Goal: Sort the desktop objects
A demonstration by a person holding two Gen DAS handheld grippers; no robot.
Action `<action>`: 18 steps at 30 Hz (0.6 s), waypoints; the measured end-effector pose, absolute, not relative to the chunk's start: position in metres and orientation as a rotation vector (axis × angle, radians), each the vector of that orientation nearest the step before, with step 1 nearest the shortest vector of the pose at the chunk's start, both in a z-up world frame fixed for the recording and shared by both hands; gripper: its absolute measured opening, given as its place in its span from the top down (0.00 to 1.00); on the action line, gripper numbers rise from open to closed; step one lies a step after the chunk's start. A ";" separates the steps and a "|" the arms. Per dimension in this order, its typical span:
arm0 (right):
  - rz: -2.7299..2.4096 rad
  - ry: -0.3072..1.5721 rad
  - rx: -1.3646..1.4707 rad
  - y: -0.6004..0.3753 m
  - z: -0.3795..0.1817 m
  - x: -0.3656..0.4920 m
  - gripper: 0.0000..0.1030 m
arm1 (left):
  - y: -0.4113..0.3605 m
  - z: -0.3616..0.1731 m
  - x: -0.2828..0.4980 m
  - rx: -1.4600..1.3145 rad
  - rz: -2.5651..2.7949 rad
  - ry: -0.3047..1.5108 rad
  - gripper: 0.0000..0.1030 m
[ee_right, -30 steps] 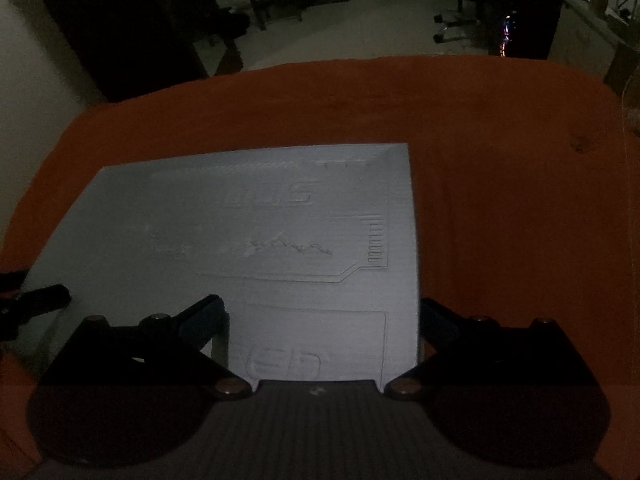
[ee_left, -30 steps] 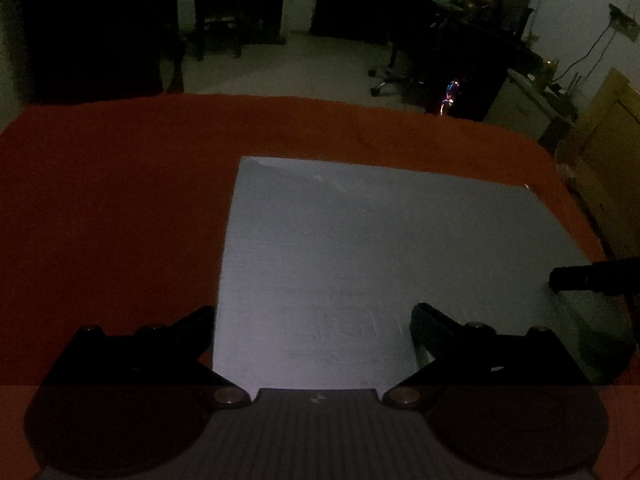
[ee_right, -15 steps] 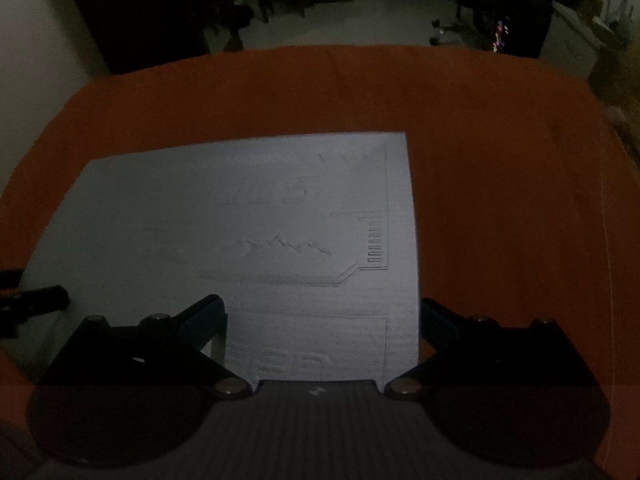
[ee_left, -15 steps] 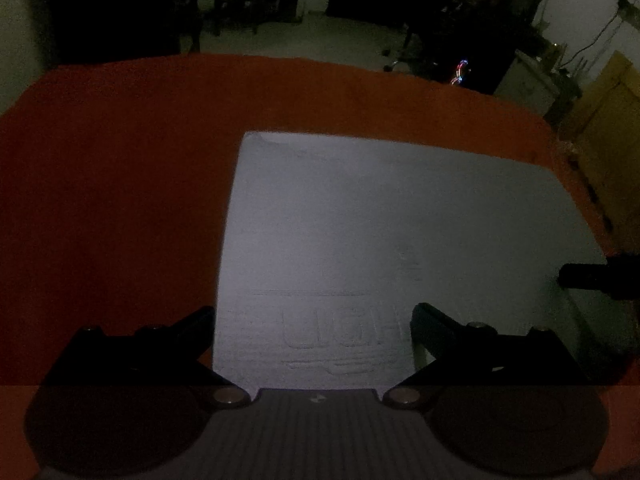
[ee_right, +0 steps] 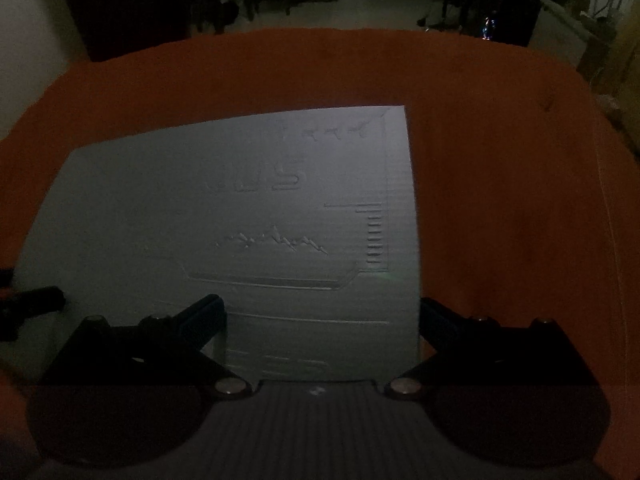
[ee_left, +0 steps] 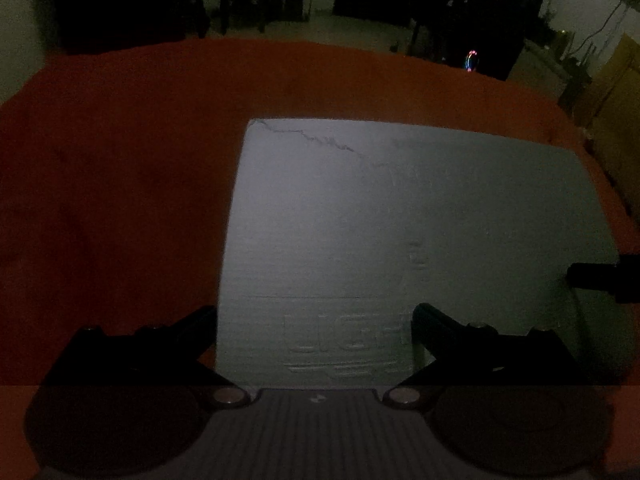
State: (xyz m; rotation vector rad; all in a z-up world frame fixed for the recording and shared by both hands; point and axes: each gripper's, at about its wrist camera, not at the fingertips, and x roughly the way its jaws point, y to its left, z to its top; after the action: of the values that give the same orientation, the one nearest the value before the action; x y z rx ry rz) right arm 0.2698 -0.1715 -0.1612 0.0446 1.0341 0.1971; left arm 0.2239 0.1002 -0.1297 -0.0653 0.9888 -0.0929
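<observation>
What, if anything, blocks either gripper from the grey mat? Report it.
Nothing visible. The left gripper and right gripper are both open at the near edge of the mat, which lies bare on the orange cloth. No other desktop objects show in either view.

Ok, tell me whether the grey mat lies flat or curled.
Flat. The grey mat lies spread on the orange cloth, edges down, no corner lifted in either view.

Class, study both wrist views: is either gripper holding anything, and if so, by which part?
Nothing is held. The left gripper and right gripper are both open over the grey mat, gripping nothing.
</observation>
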 end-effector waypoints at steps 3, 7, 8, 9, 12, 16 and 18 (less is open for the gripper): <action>0.202 1.008 0.056 -0.172 -0.158 0.256 0.00 | 0.105 -0.124 0.215 -0.032 -0.115 0.945 0.01; 0.212 1.000 0.044 -0.174 -0.156 0.253 0.00 | 0.104 -0.117 0.213 0.017 -0.116 0.904 0.01; 0.214 0.996 0.034 -0.176 -0.155 0.253 0.00 | 0.105 -0.116 0.214 0.008 -0.111 0.902 0.01; 0.217 0.991 0.025 -0.175 -0.155 0.252 0.00 | 0.107 -0.116 0.214 -0.003 -0.106 0.900 0.01; 0.216 0.980 0.006 -0.175 -0.156 0.252 0.00 | 0.116 -0.118 0.213 -0.040 -0.086 0.911 0.01; 0.196 0.967 0.001 -0.174 -0.158 0.253 0.00 | 0.128 -0.123 0.207 -0.105 -0.060 0.914 0.01; 0.201 0.972 0.027 -0.176 -0.158 0.249 0.00 | 0.132 -0.129 0.207 -0.160 -0.068 0.917 0.01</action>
State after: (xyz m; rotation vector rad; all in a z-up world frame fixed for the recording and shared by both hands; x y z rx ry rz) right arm 0.2490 -0.1756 -0.1584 0.0273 0.9722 0.2006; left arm 0.2073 0.1325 -0.1286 -0.1596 0.9169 -0.0680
